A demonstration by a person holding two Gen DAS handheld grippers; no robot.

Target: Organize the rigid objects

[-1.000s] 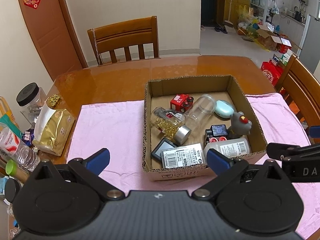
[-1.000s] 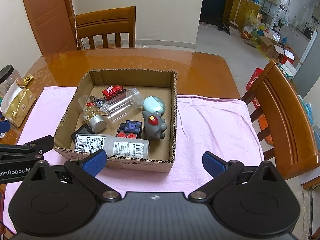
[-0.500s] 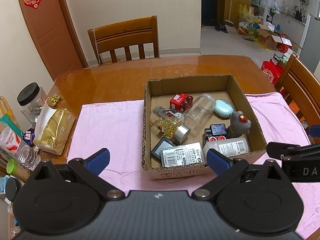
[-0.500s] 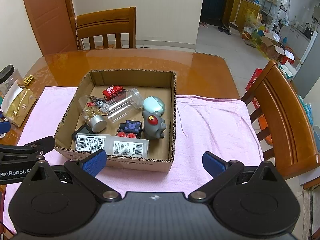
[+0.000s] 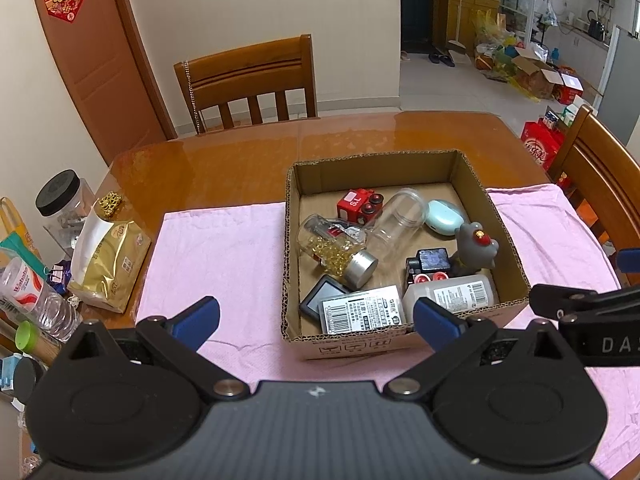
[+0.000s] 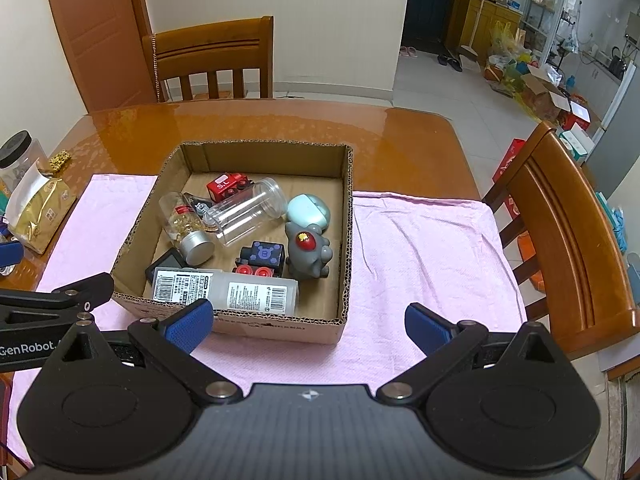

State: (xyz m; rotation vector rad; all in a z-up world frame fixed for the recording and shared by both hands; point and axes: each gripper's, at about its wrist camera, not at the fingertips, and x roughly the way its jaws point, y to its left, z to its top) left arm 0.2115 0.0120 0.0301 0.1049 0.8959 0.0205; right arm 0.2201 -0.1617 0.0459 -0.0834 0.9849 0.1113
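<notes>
The table (image 5: 240,160) carries a pink cloth (image 5: 224,256), and on it, just ahead of both grippers, sits the cardboard box (image 6: 344,240) crammed with the rigid objects. The left gripper (image 5: 316,318) and right gripper (image 6: 308,320) both hover short of the box's near wall, jaws spread wide and holding nothing. Inside lie a white labelled bottle (image 6: 240,290) nearest the right gripper, a clear jar (image 6: 248,216), a bottle of gold beads (image 5: 336,248), a grey figurine (image 6: 310,250) and a red toy car (image 5: 360,204). The risk, I judge: they overlap, so pulling one could drag or roll its neighbours, and smooth round bottles may slip from the pads
</notes>
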